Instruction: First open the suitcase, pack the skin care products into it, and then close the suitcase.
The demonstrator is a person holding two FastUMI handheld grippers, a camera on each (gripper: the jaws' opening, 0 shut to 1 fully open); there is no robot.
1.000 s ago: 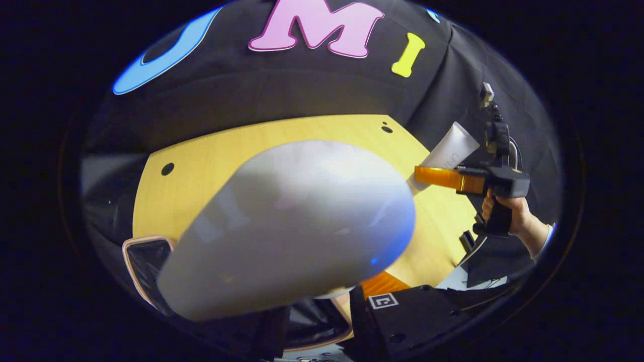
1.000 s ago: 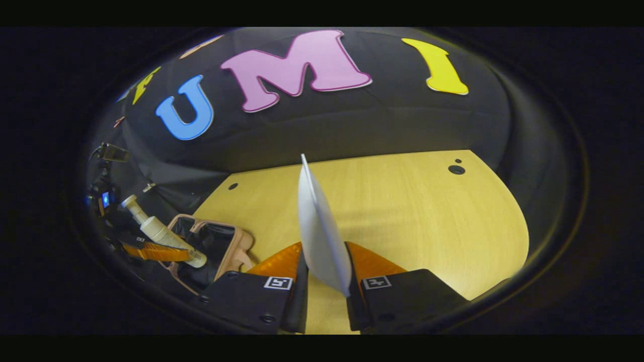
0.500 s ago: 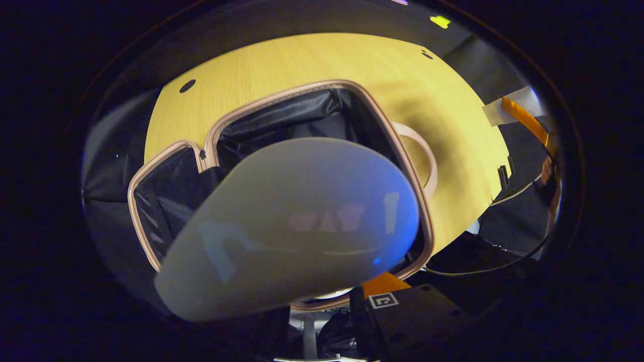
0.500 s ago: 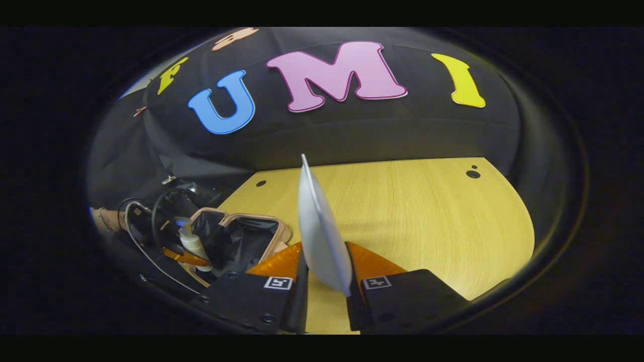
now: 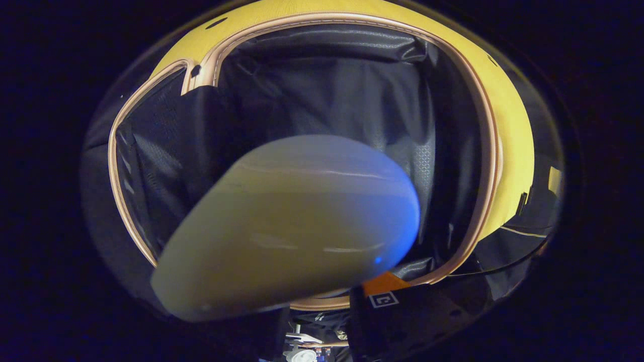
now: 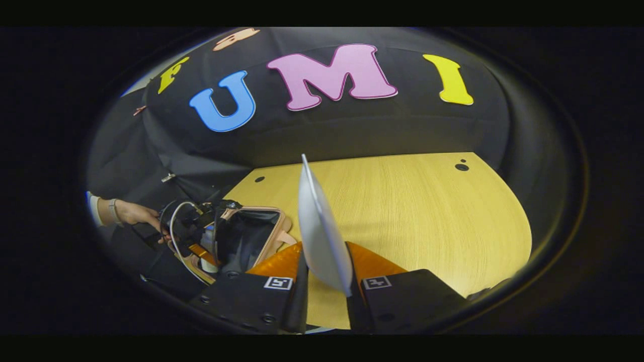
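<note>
A white pump bottle (image 5: 287, 226) looms large and blurred in the left gripper view, with my left gripper (image 5: 322, 296) shut on it. Right below it lies the open suitcase (image 5: 342, 85), pink-rimmed with black lining. In the right gripper view my right gripper (image 6: 324, 269) is shut on a white tube (image 6: 322, 226), seen edge-on above the table. Farther left there, the left gripper (image 6: 201, 251) points down into the suitcase (image 6: 251, 234), held by a hand (image 6: 131, 213).
The yellow wooden table (image 6: 412, 216) stretches ahead and to the right of the tube, with small dark holes (image 6: 461, 167) near its far edge. The suitcase sits at the table's left corner. Black cloth walls close the booth behind.
My left gripper has tipped down and moved over the open suitcase, bringing the bottle close to the black lining. The right gripper with the tube has barely shifted.
</note>
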